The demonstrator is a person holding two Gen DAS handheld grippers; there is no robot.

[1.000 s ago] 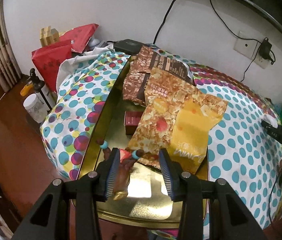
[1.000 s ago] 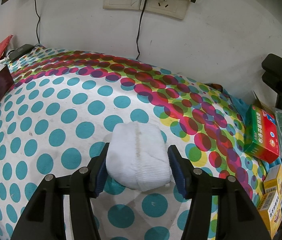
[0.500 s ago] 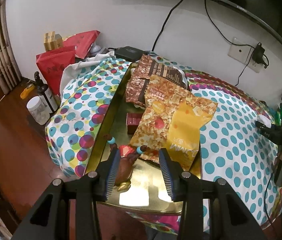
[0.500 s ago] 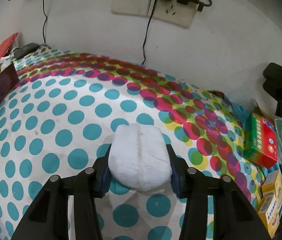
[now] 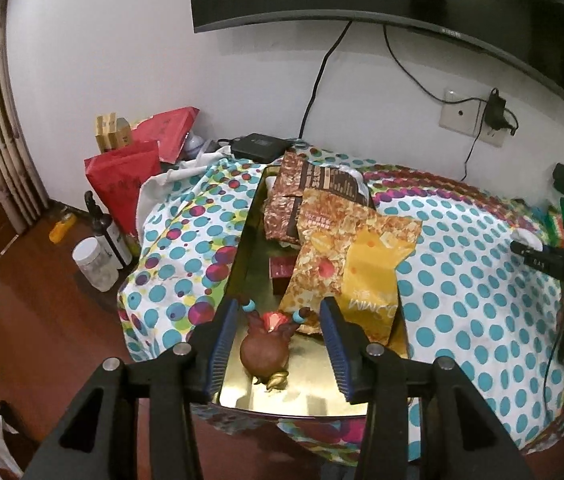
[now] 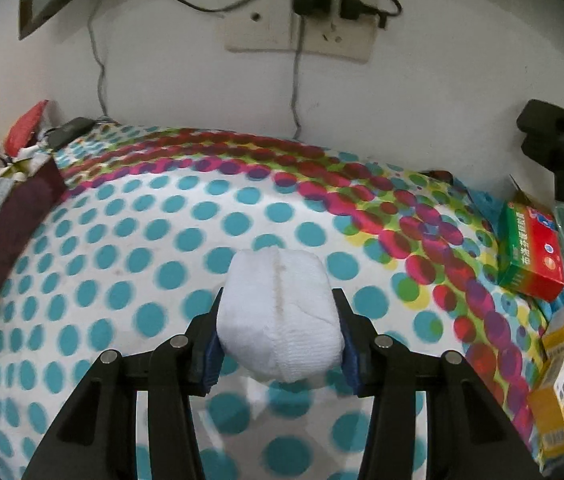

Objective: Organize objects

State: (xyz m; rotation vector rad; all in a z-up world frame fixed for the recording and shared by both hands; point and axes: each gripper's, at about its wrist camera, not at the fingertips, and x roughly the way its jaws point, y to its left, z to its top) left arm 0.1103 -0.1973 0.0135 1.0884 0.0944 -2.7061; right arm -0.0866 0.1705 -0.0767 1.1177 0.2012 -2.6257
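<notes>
Closing in the last second, the right gripper (image 6: 280, 330) now clamps the white sock ball (image 6: 280, 312) and lifts it off the dotted table (image 6: 94, 264) — likely toward the tray (image 5: 242, 264). Left gripper (image 5: 278, 340) stands released above the brown toy (image 5: 266, 344).

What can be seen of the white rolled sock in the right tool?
The white rolled sock is a soft, ribbed knit bundle, rounded, with a faint brownish streak down its middle. The right tool is shut on it, blue pads pressing both sides. It looks lifted just clear of the polka-dot cloth, though contact underneath is hidden.
</notes>
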